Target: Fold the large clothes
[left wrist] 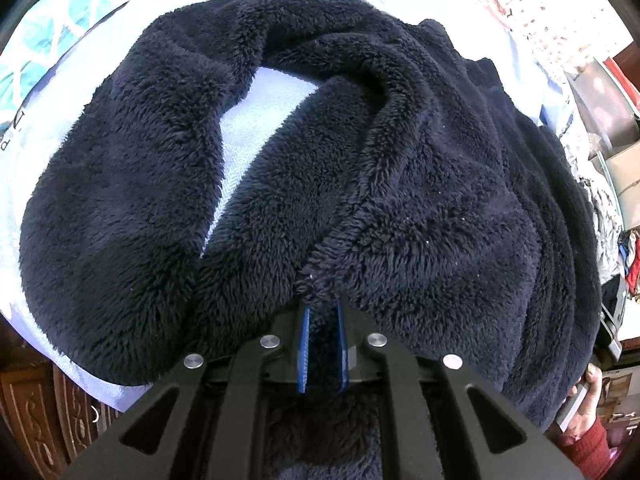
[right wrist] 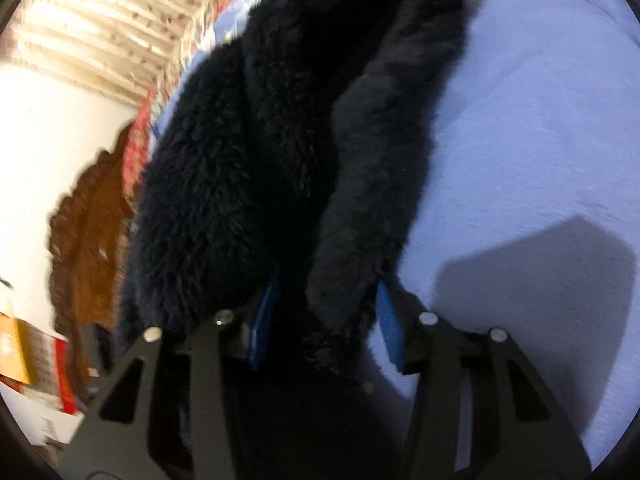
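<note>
A large dark navy fleece garment (left wrist: 360, 168) lies bunched on a pale blue sheet (left wrist: 256, 120). My left gripper (left wrist: 322, 320) is shut on a fold of the fleece at its near edge, the fabric pinched between the blue pads. In the right wrist view the same fleece (right wrist: 260, 160) hangs up and away from my right gripper (right wrist: 324, 312). Its blue pads (right wrist: 390, 320) stand well apart with a thick fold of fleece between them, over the pale blue sheet (right wrist: 520, 140). The view is blurred.
A patterned teal and white pillow (left wrist: 48, 40) lies at the far left. Carved dark wood (left wrist: 40, 412) runs below the sheet's edge. A hand in a red sleeve (left wrist: 588, 432) shows at lower right. Cluttered boxes (left wrist: 624, 168) stand at right. A brown cloth (right wrist: 88, 232) hangs at left.
</note>
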Action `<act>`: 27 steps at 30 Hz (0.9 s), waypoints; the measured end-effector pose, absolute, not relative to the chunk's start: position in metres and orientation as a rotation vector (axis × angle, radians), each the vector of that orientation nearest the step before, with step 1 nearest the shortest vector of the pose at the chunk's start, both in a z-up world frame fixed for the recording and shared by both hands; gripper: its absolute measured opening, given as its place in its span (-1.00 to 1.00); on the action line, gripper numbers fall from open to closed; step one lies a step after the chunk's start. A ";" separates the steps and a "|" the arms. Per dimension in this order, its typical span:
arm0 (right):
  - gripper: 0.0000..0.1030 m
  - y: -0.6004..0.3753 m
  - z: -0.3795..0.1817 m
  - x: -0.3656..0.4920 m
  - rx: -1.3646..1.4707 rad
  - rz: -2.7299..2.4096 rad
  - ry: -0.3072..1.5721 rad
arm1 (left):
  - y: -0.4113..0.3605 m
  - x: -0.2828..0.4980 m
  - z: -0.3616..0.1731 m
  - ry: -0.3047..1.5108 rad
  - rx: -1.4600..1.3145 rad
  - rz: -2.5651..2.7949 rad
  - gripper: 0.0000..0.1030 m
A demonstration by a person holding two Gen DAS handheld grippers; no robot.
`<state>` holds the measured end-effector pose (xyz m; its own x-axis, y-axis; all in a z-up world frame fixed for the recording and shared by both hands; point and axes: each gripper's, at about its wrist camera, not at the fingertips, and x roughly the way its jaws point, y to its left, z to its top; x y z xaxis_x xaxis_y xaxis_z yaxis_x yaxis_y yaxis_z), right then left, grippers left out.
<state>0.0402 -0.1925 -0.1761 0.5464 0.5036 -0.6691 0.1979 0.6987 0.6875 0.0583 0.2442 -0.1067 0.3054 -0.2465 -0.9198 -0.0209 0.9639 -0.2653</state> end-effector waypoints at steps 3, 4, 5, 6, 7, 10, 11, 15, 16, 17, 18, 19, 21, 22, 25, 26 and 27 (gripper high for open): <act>-0.81 -0.205 -0.167 0.037 0.803 0.168 0.994 | 0.240 0.058 -0.104 1.251 -0.236 -0.146 -0.31; -0.85 -0.213 -0.157 0.031 0.767 0.139 0.962 | 0.239 0.058 -0.102 1.246 -0.233 -0.146 -0.31; -0.87 -0.222 -0.144 0.025 0.723 0.112 0.928 | 0.238 0.057 -0.101 1.243 -0.233 -0.147 -0.31; -0.87 -0.229 -0.133 0.019 0.679 0.086 0.903 | 0.238 0.056 -0.100 1.240 -0.235 -0.150 -0.31; -0.88 -0.243 -0.114 0.011 0.583 0.011 0.868 | 0.237 0.056 -0.098 1.239 -0.232 -0.150 -0.31; -0.88 -0.283 -0.070 -0.011 0.296 -0.250 0.766 | 0.235 0.056 -0.096 1.237 -0.215 -0.143 -0.31; -0.88 -0.302 -0.054 -0.018 0.175 -0.381 0.726 | 0.234 0.056 -0.096 1.237 -0.215 -0.141 -0.31; -0.52 -0.367 -0.032 -0.045 0.072 -0.616 0.740 | 0.225 0.052 -0.092 1.234 -0.187 -0.144 -0.31; -0.10 -0.375 -0.031 -0.056 0.101 -0.630 0.728 | 0.221 0.049 -0.089 1.225 -0.163 -0.141 -0.31; 0.09 -0.380 -0.030 -0.068 0.141 -0.620 0.702 | 0.216 0.047 -0.086 1.213 -0.140 -0.139 -0.31; 0.18 -0.382 -0.031 -0.079 0.211 -0.584 0.674 | 0.214 0.046 -0.083 1.207 -0.126 -0.141 -0.31; 0.18 -0.382 -0.033 -0.080 0.286 -0.541 0.667 | 0.211 0.043 -0.079 1.199 -0.115 -0.143 -0.31; 0.19 -0.381 -0.039 -0.085 0.487 -0.423 0.650 | 0.210 0.040 -0.070 1.188 -0.119 -0.152 -0.31; 0.19 -0.380 -0.044 -0.085 0.595 -0.341 0.642 | 0.210 0.039 -0.065 1.182 -0.126 -0.156 -0.31; 0.19 -0.358 -0.053 -0.072 0.874 -0.181 0.630 | 0.214 0.036 -0.048 1.158 -0.167 -0.185 -0.31; 0.19 -0.360 -0.062 -0.067 1.011 -0.141 0.619 | 0.215 0.034 -0.043 1.149 -0.182 -0.198 -0.31; 0.19 -0.363 -0.065 -0.060 1.082 -0.132 0.613 | 0.217 0.032 -0.036 1.137 -0.196 -0.215 -0.31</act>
<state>-0.0600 -0.3635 -0.0649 0.8278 0.1905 -0.5277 0.3908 0.4790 0.7860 0.0319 0.2173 -0.0363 0.4039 -0.2686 -0.8745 0.0700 0.9622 -0.2632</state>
